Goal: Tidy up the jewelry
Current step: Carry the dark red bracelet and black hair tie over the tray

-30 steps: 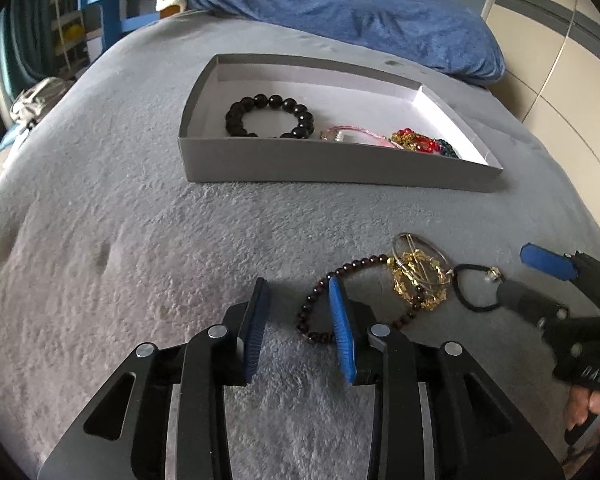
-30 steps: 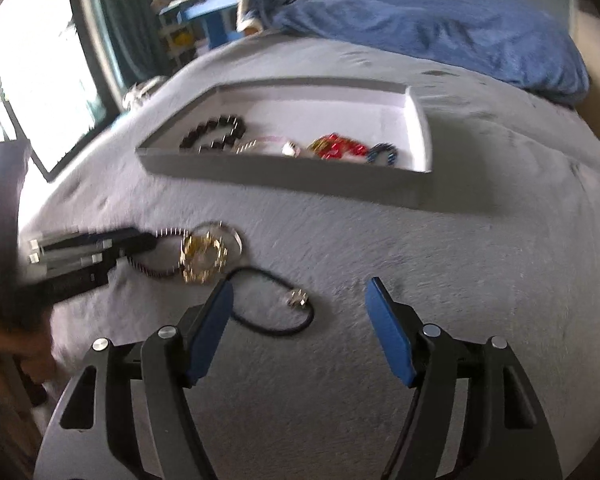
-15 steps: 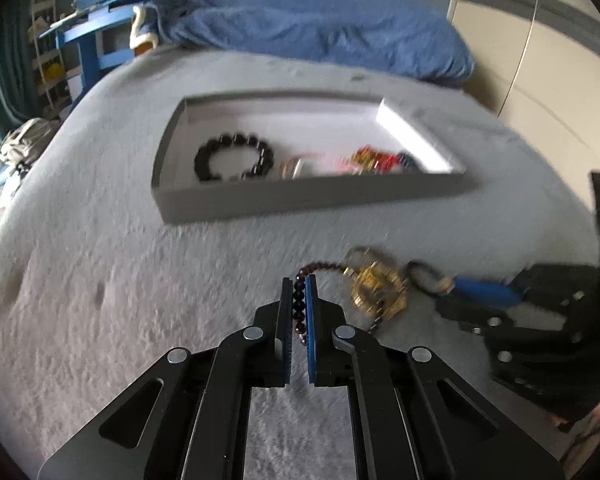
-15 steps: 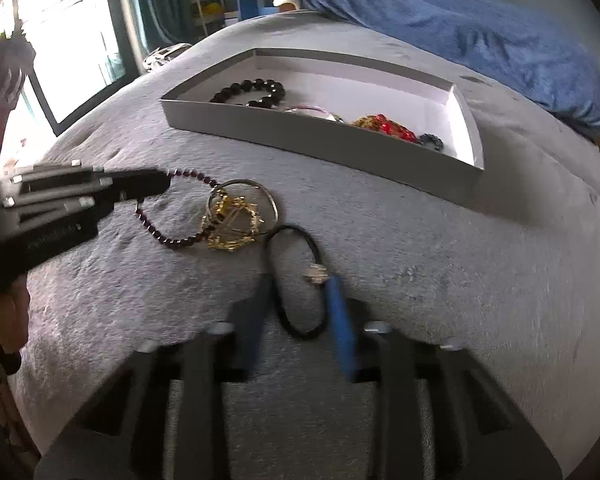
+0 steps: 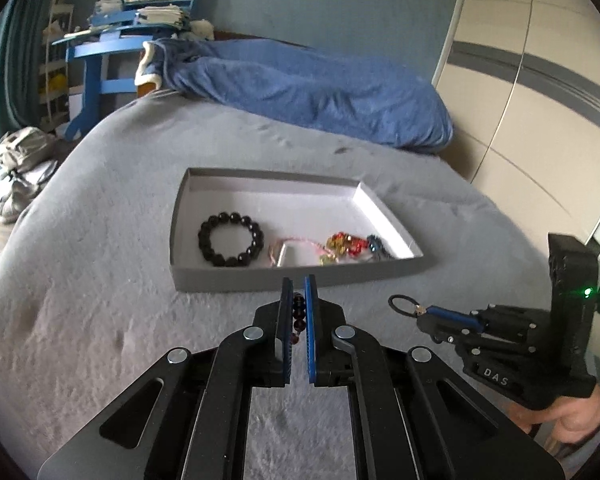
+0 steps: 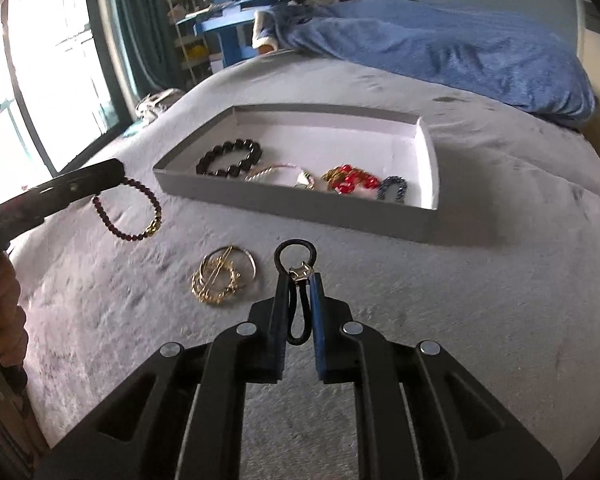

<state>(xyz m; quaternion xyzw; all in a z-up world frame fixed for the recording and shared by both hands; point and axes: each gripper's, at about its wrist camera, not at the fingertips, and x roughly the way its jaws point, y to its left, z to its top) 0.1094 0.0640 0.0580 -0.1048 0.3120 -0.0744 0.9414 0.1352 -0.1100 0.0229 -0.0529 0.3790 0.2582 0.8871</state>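
Garnet bracelet (image 6: 129,210) pinched in left gripper (image 5: 299,294), black cord loop (image 6: 296,276) in right gripper (image 6: 299,280); short of tray (image 6: 292,204), liable to slip or snag.

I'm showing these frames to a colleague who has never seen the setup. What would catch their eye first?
Probably both grippers holding jewelry above the grey bed: the left gripper pinches a dark red bead bracelet, the right gripper a black cord loop. Behind them lies the grey tray with a black bead bracelet, and gold rings stay on the bed.
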